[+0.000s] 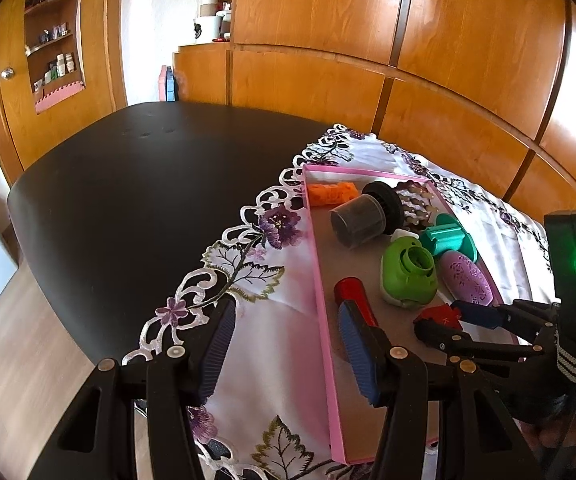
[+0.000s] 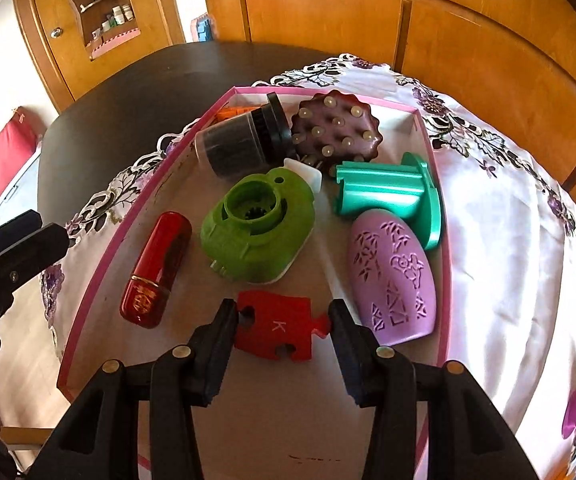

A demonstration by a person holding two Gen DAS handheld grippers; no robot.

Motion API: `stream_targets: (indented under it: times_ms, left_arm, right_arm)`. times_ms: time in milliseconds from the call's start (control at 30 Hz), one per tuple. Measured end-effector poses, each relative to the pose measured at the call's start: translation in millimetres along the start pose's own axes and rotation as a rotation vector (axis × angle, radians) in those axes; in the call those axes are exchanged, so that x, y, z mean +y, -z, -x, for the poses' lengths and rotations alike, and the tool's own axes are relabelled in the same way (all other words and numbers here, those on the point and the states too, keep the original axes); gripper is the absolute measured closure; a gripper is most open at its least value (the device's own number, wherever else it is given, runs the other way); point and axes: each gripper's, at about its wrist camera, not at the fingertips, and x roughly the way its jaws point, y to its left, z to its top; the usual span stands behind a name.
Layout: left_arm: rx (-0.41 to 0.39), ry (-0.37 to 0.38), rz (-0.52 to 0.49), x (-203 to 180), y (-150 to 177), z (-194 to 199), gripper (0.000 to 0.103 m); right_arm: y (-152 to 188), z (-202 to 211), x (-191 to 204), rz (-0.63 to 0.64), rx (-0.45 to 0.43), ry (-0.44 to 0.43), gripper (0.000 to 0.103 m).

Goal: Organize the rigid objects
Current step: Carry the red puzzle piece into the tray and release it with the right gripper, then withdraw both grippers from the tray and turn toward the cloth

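Observation:
A pink-rimmed tray [image 2: 88,292] [image 1: 320,292] on an embroidered cloth holds several objects: a red capsule case [image 2: 156,268], a green round gadget [image 2: 256,228], a teal spool [image 2: 392,196], a lilac patterned oval [image 2: 396,276], a dark jar [image 2: 240,144], a maroon studded brush [image 2: 336,128] and an orange block [image 1: 332,193]. My right gripper [image 2: 282,326] is over the tray, its pads on both sides of a red puzzle piece [image 2: 276,330] marked K. My left gripper [image 1: 284,348] is open and empty, straddling the tray's left rim.
The white floral cloth [image 1: 256,344] covers the right part of a black table [image 1: 136,200]. Wooden cabinets [image 1: 428,80] stand close behind. A shelf unit [image 1: 54,40] is at the far left. The floor lies below the table's near-left edge.

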Motion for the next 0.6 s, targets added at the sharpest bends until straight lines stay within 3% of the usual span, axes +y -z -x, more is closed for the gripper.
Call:
stream_targets:
  times_ms: [600]
  left_arm:
    - [-0.002,-0.003,-0.029,-9,1,5,0.048]
  right_arm:
    - [11,32,0,-0.027,-0.091,0.001,0.054]
